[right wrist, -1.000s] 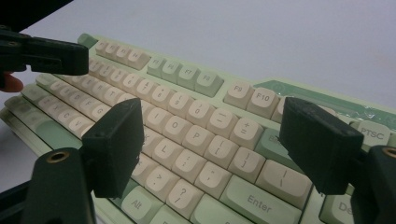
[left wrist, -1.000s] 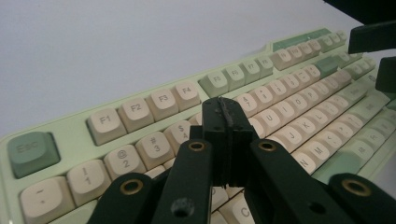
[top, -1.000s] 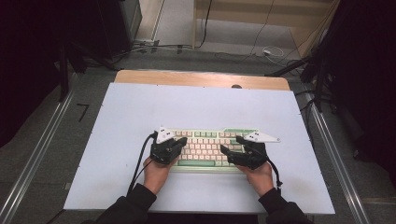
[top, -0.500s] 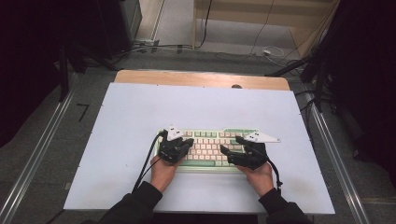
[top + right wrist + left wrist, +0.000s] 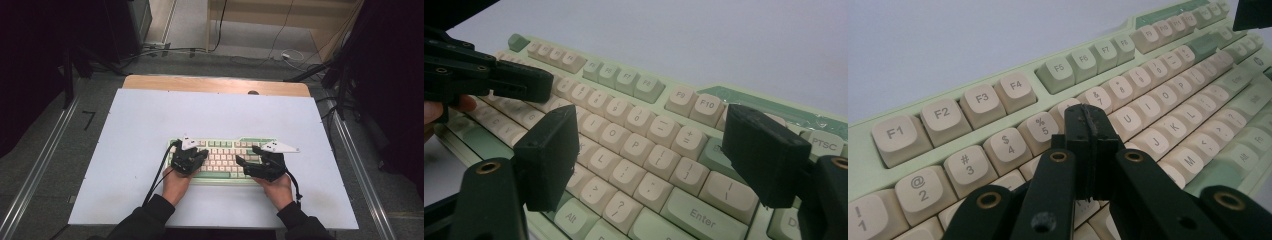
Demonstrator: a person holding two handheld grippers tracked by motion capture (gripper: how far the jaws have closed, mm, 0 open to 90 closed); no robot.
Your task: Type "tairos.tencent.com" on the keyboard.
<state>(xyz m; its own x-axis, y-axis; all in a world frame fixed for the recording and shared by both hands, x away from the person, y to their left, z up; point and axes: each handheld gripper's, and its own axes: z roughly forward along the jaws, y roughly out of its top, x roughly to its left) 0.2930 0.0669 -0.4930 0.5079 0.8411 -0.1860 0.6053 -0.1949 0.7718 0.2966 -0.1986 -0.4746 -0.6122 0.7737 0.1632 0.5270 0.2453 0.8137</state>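
Two grippers sit over the keyboard (image 5: 220, 159), which lies on the white table (image 5: 140, 130) a little toward 6 o'clock from the table's middle, its long side running 9 to 3 o'clock. Your left gripper (image 5: 200, 156) is above the keyboard's 9 o'clock end, and its jaws are pressed tight together with nothing between them. In the left gripper view (image 5: 1091, 131) the joined tips point toward 12 o'clock and hang over the number row, just by the 6 key, with the 5 key (image 5: 1040, 127) at their 9 o'clock and the U key (image 5: 1128, 119) at their 3 o'clock; you cannot tell from here whether the tips touch a key. Your right gripper (image 5: 247, 162) is above the 3 o'clock part of the keyboard, and its jaws stand wide apart, holding nothing. In the right gripper view (image 5: 649, 150) the P key (image 5: 636, 143) and the bracket keys lie in the gap between the two pads, the Enter key (image 5: 701, 215) sits toward 5 o'clock, and your left gripper (image 5: 524, 82) shows at 10 o'clock. Both your hands rest at the keyboard's 6 o'clock edge
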